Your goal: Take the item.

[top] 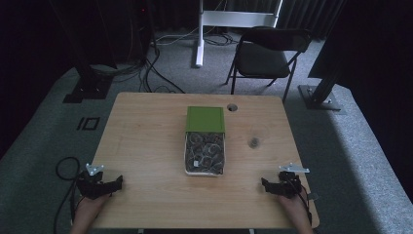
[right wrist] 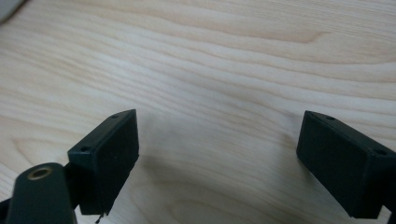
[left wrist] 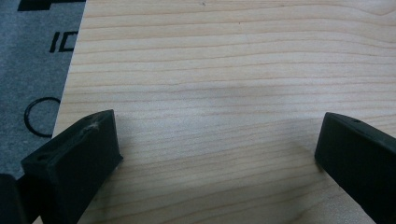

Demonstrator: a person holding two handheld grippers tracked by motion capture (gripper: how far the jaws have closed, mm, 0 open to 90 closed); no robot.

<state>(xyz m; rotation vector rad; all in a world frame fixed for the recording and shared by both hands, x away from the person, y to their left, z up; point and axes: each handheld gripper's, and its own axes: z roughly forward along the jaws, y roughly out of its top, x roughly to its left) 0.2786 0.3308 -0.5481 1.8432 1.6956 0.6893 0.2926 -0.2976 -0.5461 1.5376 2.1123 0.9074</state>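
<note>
A white box (top: 205,167) full of small dark and silvery parts sits at the middle of the wooden table (top: 146,141), with its green lid (top: 205,119) lying just behind it. My left gripper (top: 118,182) rests at the near left corner, open, with bare wood between its jaws (left wrist: 215,140). At the near right corner my right gripper (top: 263,183) is likewise open over bare wood (right wrist: 217,135). Both stand well apart from the box.
A small dark object (top: 253,142) lies on the table right of the box, and a cable hole (top: 232,107) is near the far edge. A black folding chair (top: 265,56) and a white stand leg (top: 199,34) stand on the floor beyond. Cables (top: 65,168) trail at the left.
</note>
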